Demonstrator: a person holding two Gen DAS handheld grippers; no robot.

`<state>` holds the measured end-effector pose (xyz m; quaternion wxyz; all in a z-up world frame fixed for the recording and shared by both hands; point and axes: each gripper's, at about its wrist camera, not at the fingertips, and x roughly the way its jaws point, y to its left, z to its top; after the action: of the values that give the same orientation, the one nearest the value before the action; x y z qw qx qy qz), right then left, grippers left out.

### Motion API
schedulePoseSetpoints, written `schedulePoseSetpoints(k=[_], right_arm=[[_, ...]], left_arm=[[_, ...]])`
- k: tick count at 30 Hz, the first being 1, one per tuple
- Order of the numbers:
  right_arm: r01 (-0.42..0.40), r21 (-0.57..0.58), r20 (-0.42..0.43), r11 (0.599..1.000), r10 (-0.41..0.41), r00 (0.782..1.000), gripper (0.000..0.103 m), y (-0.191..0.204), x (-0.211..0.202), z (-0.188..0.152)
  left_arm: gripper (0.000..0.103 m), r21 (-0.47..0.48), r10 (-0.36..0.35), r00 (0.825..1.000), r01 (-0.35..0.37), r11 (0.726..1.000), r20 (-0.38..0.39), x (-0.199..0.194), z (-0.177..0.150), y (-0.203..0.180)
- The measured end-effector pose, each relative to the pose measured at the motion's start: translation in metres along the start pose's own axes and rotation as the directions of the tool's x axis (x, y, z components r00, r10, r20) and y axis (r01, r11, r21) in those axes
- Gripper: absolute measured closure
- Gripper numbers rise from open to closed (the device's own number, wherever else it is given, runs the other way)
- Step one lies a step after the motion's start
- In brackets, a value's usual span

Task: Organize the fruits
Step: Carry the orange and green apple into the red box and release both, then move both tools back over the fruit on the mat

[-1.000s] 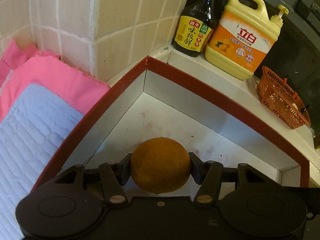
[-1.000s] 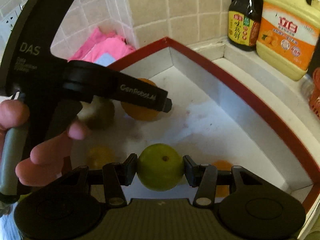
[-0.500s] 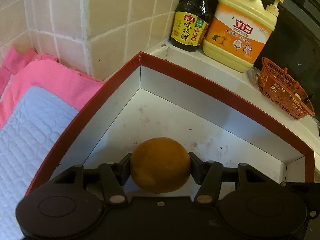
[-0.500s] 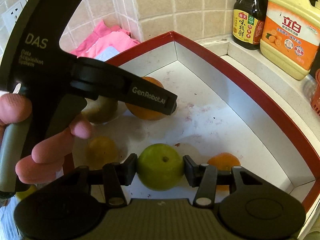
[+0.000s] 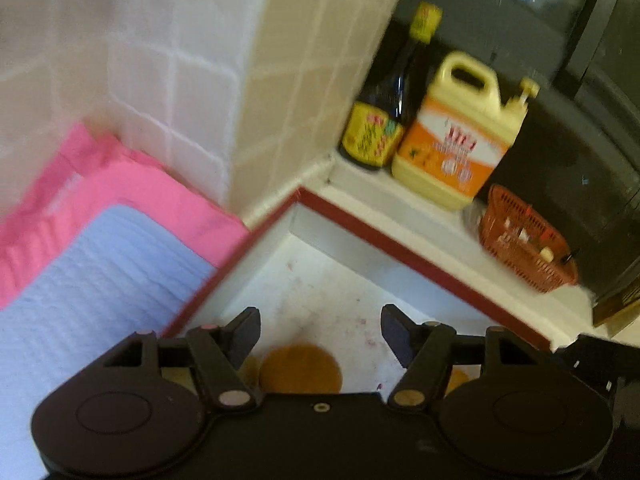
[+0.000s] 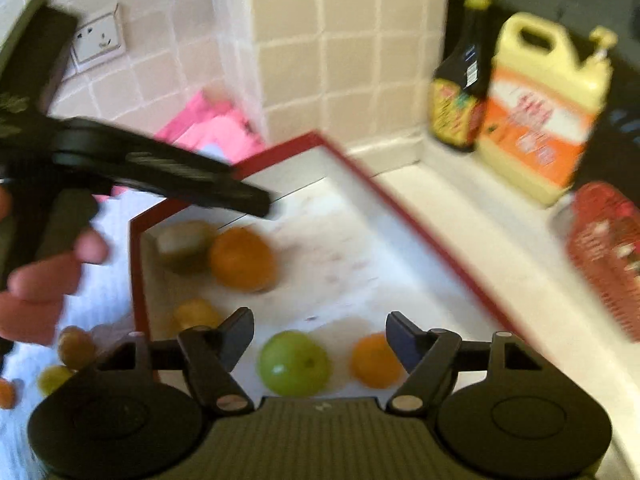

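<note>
A red-rimmed white tray (image 6: 360,176) holds the fruit. My left gripper (image 5: 320,328) is open above the tray; the large orange (image 5: 300,368) lies on the tray floor below its fingers. In the right wrist view that orange (image 6: 243,260) sits beside a brownish-green fruit (image 6: 184,244). My right gripper (image 6: 320,334) is open; the green apple (image 6: 294,362) lies in the tray under it, with a small orange (image 6: 376,360) to its right and a yellow fruit (image 6: 196,314) to its left. The left gripper's body (image 6: 160,172) is at upper left.
Several small fruits (image 6: 74,346) lie on the white cloth left of the tray. Pink and pale-blue cloths (image 5: 100,240) lie by the tiled wall. A soy sauce bottle (image 5: 384,120), a yellow detergent jug (image 5: 460,140) and an orange basket (image 5: 524,240) stand on the ledge behind.
Both grippers opened and lifted back. The large orange dropped from the left gripper and the green apple from the right; both now lie in the tray.
</note>
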<state>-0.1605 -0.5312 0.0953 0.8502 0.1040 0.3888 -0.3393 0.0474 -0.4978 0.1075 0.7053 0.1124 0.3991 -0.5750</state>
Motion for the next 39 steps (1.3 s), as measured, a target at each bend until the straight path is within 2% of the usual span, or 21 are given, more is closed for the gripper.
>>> schedulePoseSetpoints(k=[4, 7, 9, 12, 17, 19, 24, 27, 30, 31, 33, 38, 39], right_arm=[[0.075, 0.011, 0.073, 0.997, -0.076, 0.994, 0.018, -0.018, -0.039, 0.0], [0.123, 0.03, 0.127, 0.992, -0.126, 0.984, 0.015, -0.022, -0.062, 0.003], [0.127, 0.048, 0.159, 0.991, -0.133, 0.978, 0.011, -0.02, -0.075, 0.005], [0.071, 0.066, 0.202, 0.995, -0.083, 0.976, 0.007, -0.011, -0.09, 0.01], [0.059, -0.078, 0.266, 0.995, -0.036, 0.963, 0.005, 0.048, -0.101, 0.016], [0.002, -0.11, 0.276, 0.994, 0.028, 0.961, 0.004, 0.071, -0.101, 0.019], [-0.232, -0.101, 0.216, 0.967, 0.249, 0.944, 0.004, 0.113, -0.098, 0.024], [-0.296, -0.097, 0.177, 0.95, 0.309, 0.934, 0.004, 0.138, -0.09, 0.023], [-0.306, -0.106, 0.151, 0.946, 0.32, 0.935, 0.004, 0.159, -0.084, 0.024], [-0.314, -0.102, 0.137, 0.944, 0.326, 0.936, 0.004, 0.166, -0.08, 0.024], [-0.324, -0.087, 0.094, 0.942, 0.331, 0.939, 0.003, 0.178, -0.071, 0.02], [-0.366, 0.004, -0.067, 0.931, 0.365, 0.929, 0.003, 0.2, -0.036, -0.003], [-0.365, 0.022, -0.092, 0.931, 0.366, 0.926, 0.003, 0.201, -0.032, -0.011]], left_arm=[[0.024, -0.006, 0.018, 0.996, -0.018, 1.0, 0.082, -0.059, -0.01, 0.004], [0.023, -0.019, 0.076, 0.986, -0.074, 0.997, 0.147, -0.105, -0.022, 0.014], [0.023, -0.047, 0.116, 0.976, -0.109, 0.993, 0.186, -0.139, -0.034, 0.027], [0.023, -0.106, 0.193, 0.952, -0.172, 0.979, 0.236, -0.189, -0.057, 0.048], [0.023, -0.201, 0.355, 0.889, -0.306, 0.93, 0.288, -0.265, -0.094, 0.089], [0.023, -0.257, 0.422, 0.86, -0.355, 0.899, 0.288, -0.292, -0.11, 0.107], [0.023, -0.369, 0.523, 0.806, -0.413, 0.832, 0.277, -0.346, -0.159, 0.141], [0.023, -0.417, 0.563, 0.79, -0.439, 0.796, 0.242, -0.363, -0.185, 0.159], [0.023, -0.435, 0.571, 0.793, -0.447, 0.782, 0.211, -0.372, -0.208, 0.17], [0.023, -0.432, 0.563, 0.801, -0.443, 0.786, 0.203, -0.37, -0.214, 0.171], [0.022, -0.408, 0.53, 0.829, -0.427, 0.807, 0.18, -0.362, -0.223, 0.172], [0.022, -0.319, 0.481, 0.872, -0.432, 0.844, 0.091, -0.326, -0.25, 0.168], [0.022, -0.286, 0.479, 0.875, -0.442, 0.85, 0.069, -0.316, -0.255, 0.166]])
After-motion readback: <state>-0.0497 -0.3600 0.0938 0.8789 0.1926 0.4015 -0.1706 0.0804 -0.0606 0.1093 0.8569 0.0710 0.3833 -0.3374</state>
